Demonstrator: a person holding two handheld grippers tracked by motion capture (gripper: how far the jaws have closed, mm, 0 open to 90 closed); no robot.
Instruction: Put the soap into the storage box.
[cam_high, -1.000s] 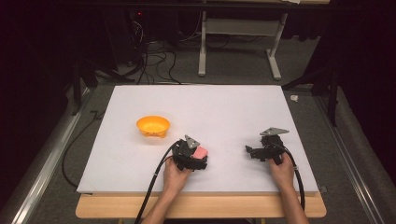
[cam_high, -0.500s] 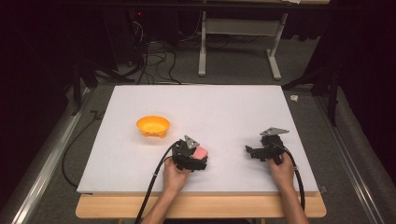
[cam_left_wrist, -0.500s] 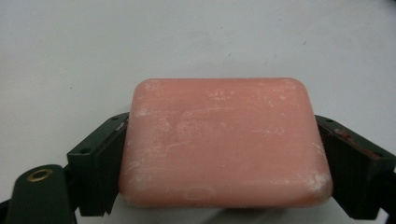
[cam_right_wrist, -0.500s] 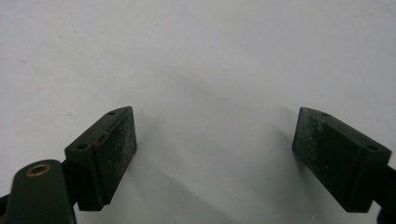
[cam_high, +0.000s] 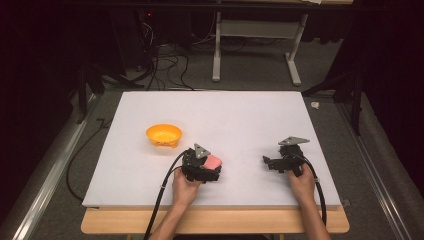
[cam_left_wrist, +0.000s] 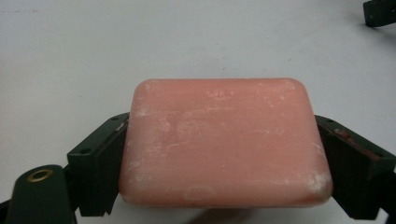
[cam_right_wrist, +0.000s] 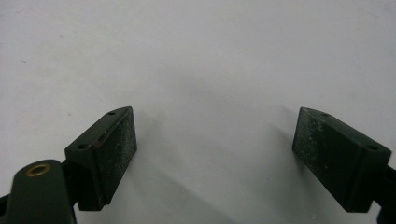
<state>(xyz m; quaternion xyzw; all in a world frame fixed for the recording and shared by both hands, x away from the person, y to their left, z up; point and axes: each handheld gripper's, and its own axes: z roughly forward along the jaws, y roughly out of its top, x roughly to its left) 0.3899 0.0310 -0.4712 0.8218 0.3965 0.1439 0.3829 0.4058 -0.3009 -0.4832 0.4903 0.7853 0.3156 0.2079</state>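
On the desk (cam_high: 210, 115), a white sheet covered nearly the whole top, with a strip of bare wood showing along my near edge. I worked at that near edge with a claw in each hand, the two well apart.

My left claw (cam_high: 212, 167) sat near the middle of the near side, its cable trailing back past my wrist. It was clamped on the soap (cam_high: 213, 161), a pink bar with rounded corners. From the left gripper view, the soap (cam_left_wrist: 224, 142) lay flat between the two black jaws, one pressed against each short end, its top face dusted with pale scuffs. The bar sat low over the sheet; I could not tell whether it touched it.

My right claw (cam_high: 270, 162) rested toward the right side, pointing left toward the other one, with its grey plate on top. In the right gripper view, my right claw (cam_right_wrist: 215, 144) stood wide, nothing but bare white sheet between its speckled pads.

An orange bowl (cam_high: 164, 135) stood upright on the sheet, near my left claw, farther from me and to its left, apart from the soap.
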